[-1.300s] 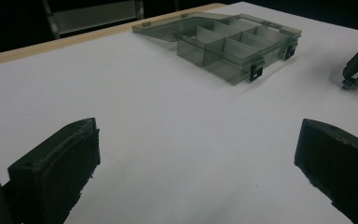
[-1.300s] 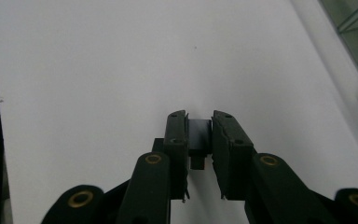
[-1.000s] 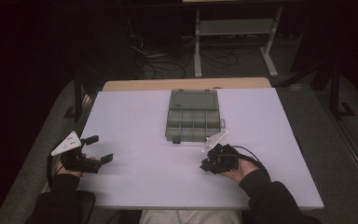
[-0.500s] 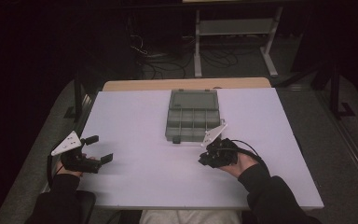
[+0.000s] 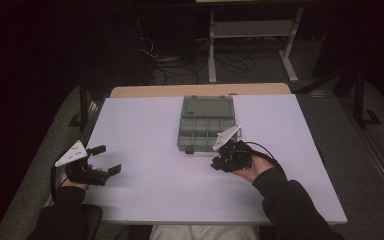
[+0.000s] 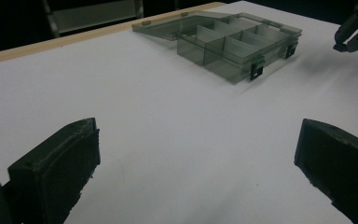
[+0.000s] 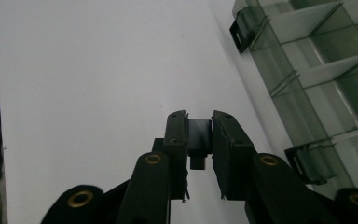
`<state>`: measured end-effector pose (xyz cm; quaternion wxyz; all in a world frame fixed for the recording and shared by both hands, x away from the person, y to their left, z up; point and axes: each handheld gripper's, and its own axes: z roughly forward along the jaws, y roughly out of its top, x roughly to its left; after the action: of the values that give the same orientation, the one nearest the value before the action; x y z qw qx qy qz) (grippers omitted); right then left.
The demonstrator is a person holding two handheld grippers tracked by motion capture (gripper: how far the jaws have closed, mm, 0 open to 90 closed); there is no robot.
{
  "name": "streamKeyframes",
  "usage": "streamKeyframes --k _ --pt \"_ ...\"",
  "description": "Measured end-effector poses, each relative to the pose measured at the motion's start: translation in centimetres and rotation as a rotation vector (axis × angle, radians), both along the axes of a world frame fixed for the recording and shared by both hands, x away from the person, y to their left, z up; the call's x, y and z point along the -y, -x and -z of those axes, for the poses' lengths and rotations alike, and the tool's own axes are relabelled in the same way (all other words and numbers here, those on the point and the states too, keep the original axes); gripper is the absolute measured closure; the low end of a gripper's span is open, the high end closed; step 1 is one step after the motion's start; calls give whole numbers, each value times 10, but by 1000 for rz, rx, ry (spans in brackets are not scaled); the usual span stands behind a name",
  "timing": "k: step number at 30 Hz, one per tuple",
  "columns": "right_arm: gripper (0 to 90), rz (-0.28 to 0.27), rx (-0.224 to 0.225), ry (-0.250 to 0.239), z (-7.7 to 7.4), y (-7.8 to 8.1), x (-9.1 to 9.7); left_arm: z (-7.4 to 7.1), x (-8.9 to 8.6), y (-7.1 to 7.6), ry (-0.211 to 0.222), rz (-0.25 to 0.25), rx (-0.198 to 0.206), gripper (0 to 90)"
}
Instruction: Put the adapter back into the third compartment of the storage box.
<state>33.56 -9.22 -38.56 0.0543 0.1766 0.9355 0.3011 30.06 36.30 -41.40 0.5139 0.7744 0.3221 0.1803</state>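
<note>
Movement over the last second belonged to the right hand alone. At the left of the white table (image 5: pixel 145 125), the left gripper (image 5: pixel 111 161) had stayed put, jaws wide apart and empty. At centre lay the open smoke-grey plastic compartment box (image 5: pixel 204 125), lid flat behind it. The right gripper (image 7: pixel 200 128) had crept up to its near right corner, jaws nearly together on a small dark block (image 7: pixel 199 135), probably for a compartment. Nothing stood in the way.
</note>
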Motion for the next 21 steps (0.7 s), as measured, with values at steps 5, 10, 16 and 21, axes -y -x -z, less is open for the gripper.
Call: streamKeyframes --k 5,10,16,21 --pt "747 -2 7 -3 -4 -6 -3 0 0 0 -1 0 0 0" --pt "747 -4 15 7 -5 -15 -7 0 0 0 -1 2 -1 0" --pt "747 20 29 -8 -10 -24 -3 0 0 0 -2 4 -4 0" --pt "747 45 29 -36 -11 -32 2 0 0 0 -2 5 -5 0"
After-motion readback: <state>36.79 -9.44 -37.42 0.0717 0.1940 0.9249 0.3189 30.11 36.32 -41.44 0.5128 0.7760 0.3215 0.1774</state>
